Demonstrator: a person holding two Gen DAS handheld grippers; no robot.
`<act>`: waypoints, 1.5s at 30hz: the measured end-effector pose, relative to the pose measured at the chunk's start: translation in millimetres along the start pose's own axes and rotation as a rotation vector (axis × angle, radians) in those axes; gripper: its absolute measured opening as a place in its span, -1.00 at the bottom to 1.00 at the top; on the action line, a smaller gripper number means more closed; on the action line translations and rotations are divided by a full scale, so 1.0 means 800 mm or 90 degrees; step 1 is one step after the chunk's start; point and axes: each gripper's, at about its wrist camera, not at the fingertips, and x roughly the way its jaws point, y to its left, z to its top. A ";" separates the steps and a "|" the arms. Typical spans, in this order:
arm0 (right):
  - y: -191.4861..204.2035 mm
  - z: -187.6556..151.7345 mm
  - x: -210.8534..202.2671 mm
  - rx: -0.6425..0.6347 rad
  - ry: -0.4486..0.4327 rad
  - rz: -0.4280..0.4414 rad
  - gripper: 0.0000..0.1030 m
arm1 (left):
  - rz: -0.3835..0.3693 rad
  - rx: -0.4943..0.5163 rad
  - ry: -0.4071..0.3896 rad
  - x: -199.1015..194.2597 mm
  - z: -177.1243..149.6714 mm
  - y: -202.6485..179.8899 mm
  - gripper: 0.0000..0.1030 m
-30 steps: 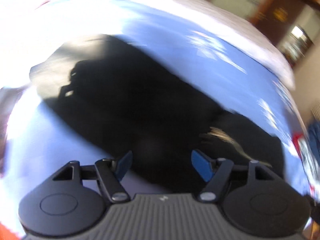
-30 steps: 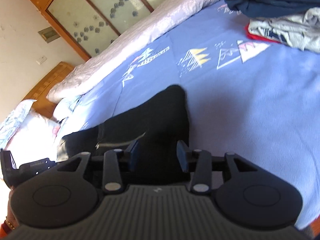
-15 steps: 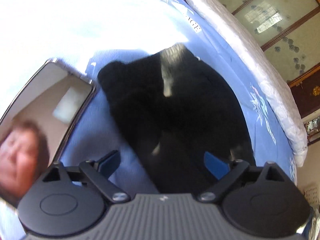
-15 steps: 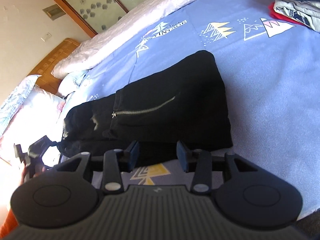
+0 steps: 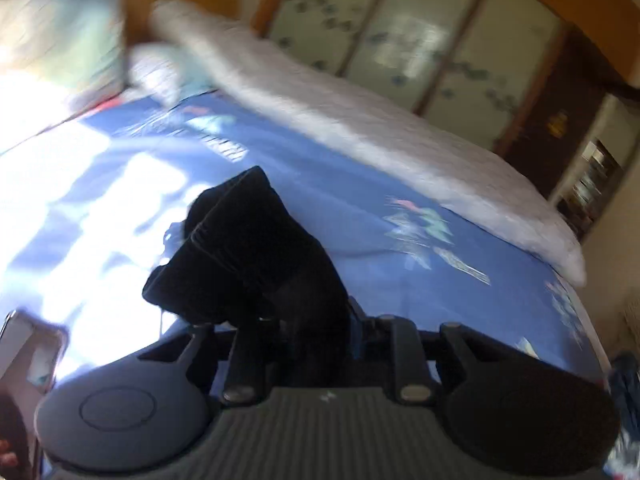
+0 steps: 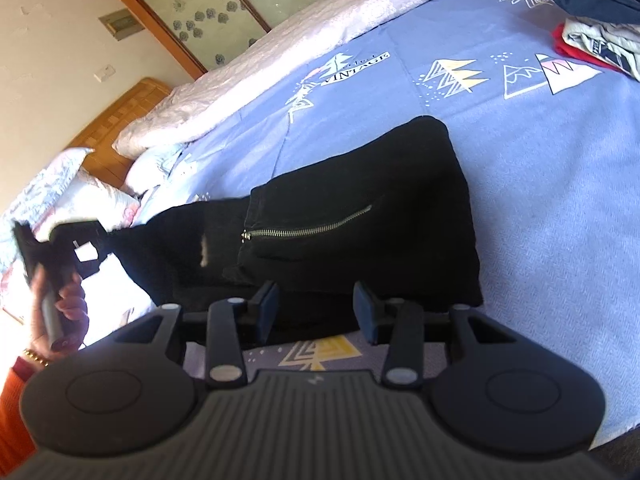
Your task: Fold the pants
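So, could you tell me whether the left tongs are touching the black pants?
Touching: the left wrist view shows the left tongs closed on a bunched fold of the black pants.

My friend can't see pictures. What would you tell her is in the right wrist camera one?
Black pants with a silver zipper lie partly folded on a blue patterned bedsheet. The open right gripper hovers at their near edge, while the left gripper grips their far end. Folded clothes are stacked in the top right corner.
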 end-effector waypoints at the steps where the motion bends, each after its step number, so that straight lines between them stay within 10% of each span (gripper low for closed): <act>1: -0.003 0.001 -0.003 0.003 -0.005 0.000 -0.12 | -0.028 0.052 -0.003 -0.007 -0.007 -0.035 -0.60; 5: -0.023 0.004 -0.019 0.028 -0.031 -0.009 -0.12 | -0.157 0.236 0.044 -0.008 -0.075 -0.191 -0.52; 8: -0.047 0.008 -0.029 0.061 -0.043 -0.021 -0.12 | -0.228 0.333 0.152 0.013 -0.153 -0.268 0.09; 12: -0.071 0.010 -0.039 0.095 -0.055 -0.020 -0.12 | -0.219 0.424 0.249 0.024 -0.222 -0.286 0.05; 16: -0.077 0.015 -0.042 0.094 -0.068 0.004 -0.12 | -0.238 0.366 0.220 -0.022 -0.191 -0.220 0.12; 20: -0.082 0.035 -0.031 0.087 -0.072 0.027 -0.03 | -0.151 0.202 0.160 -0.033 -0.143 -0.124 0.57; 26: -0.075 0.070 0.041 0.035 -0.030 -0.015 0.05 | -0.064 -0.039 0.195 0.022 -0.120 -0.021 0.64; 28: -0.073 0.074 0.063 0.009 0.007 -0.042 -0.73 | -0.062 -0.082 0.239 0.048 -0.128 -0.014 0.46; 29: -0.070 0.078 0.059 0.009 0.002 -0.047 -0.73 | -0.077 -0.095 0.257 0.050 -0.130 -0.009 0.25; 34: -0.043 0.092 -0.038 -0.075 -0.097 -0.032 -0.85 | -0.113 -0.016 0.228 0.032 -0.140 -0.039 0.42; 40: -0.087 0.044 -0.027 -0.052 0.021 -0.145 -0.54 | -0.094 0.035 0.259 0.037 -0.144 -0.052 0.42; 45: -0.059 0.069 -0.057 -0.045 -0.131 -0.116 -0.23 | -0.134 0.002 0.182 0.015 -0.103 -0.055 0.42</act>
